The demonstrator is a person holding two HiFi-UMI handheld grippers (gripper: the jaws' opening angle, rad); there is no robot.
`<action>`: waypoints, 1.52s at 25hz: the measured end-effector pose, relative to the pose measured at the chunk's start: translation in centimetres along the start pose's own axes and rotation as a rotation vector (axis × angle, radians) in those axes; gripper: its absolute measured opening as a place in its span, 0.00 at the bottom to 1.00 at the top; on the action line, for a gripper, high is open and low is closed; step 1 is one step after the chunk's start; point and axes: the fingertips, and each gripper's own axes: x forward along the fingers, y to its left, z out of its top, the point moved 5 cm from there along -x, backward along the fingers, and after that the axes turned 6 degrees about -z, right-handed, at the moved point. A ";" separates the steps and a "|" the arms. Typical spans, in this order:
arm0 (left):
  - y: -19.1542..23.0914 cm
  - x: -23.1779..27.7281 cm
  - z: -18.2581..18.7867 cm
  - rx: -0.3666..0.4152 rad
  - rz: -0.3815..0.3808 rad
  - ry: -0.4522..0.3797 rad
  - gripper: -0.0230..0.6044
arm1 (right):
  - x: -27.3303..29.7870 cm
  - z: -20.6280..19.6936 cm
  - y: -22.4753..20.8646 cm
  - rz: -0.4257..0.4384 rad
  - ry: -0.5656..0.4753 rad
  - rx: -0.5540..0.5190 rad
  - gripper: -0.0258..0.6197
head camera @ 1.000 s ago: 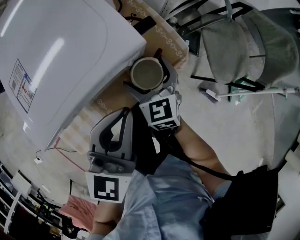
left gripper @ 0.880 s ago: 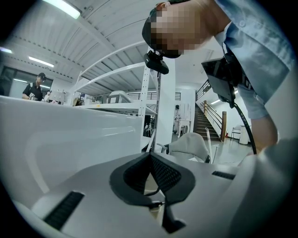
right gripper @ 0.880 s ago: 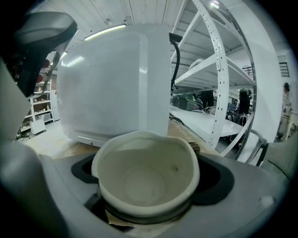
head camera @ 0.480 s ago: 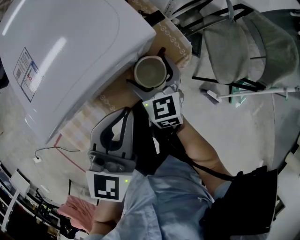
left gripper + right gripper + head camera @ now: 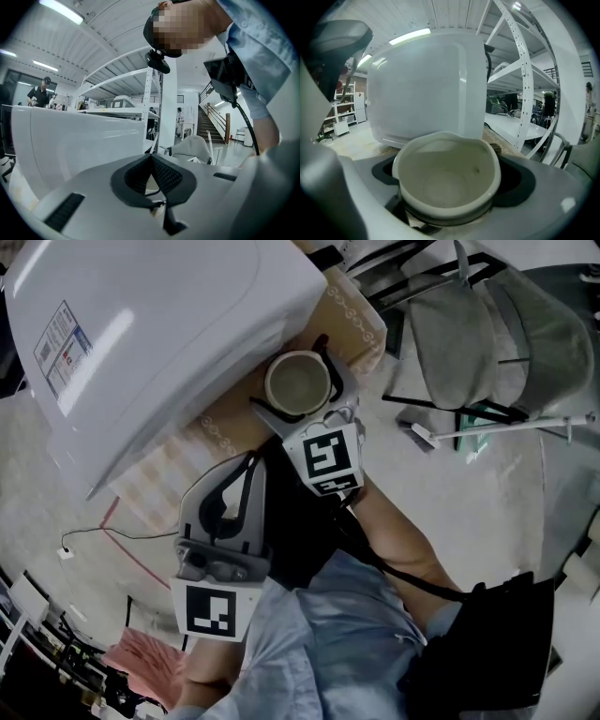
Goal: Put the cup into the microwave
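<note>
The white microwave [image 5: 159,324] fills the upper left of the head view, seen from above and from its closed casing side; its door is not in sight. My right gripper [image 5: 300,388] is shut on a cream cup [image 5: 297,383], held upright and empty just beside the microwave's near corner. In the right gripper view the cup [image 5: 446,180] sits between the jaws with the microwave [image 5: 426,89] right behind it. My left gripper [image 5: 249,465] hangs lower, near the person's body, shut with nothing in it [image 5: 151,161].
The microwave stands on a cardboard box [image 5: 354,320]. A grey chair [image 5: 487,334] is at the upper right, a white shelving rack [image 5: 525,84] beside the microwave. A thin cable [image 5: 103,535] and a pink cloth [image 5: 150,657] lie on the floor at the lower left.
In the head view the microwave has slid rightwards and now overlaps closer to the cup. The right gripper still holds the cup; the left gripper has kept its pose.
</note>
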 end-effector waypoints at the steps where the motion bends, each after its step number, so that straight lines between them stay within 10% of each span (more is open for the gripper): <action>1: -0.1 -0.3 -0.1 0.000 0.006 0.001 0.04 | -0.1 0.0 0.2 0.006 -0.001 -0.002 0.88; 20: -0.6 -10.1 -1.5 -0.024 0.256 0.006 0.04 | -1.7 0.2 8.3 0.151 -0.029 -0.051 0.88; 38: 4.4 -20.0 -3.7 -0.056 0.237 -0.001 0.04 | -1.5 0.6 20.2 0.173 0.012 -0.091 0.88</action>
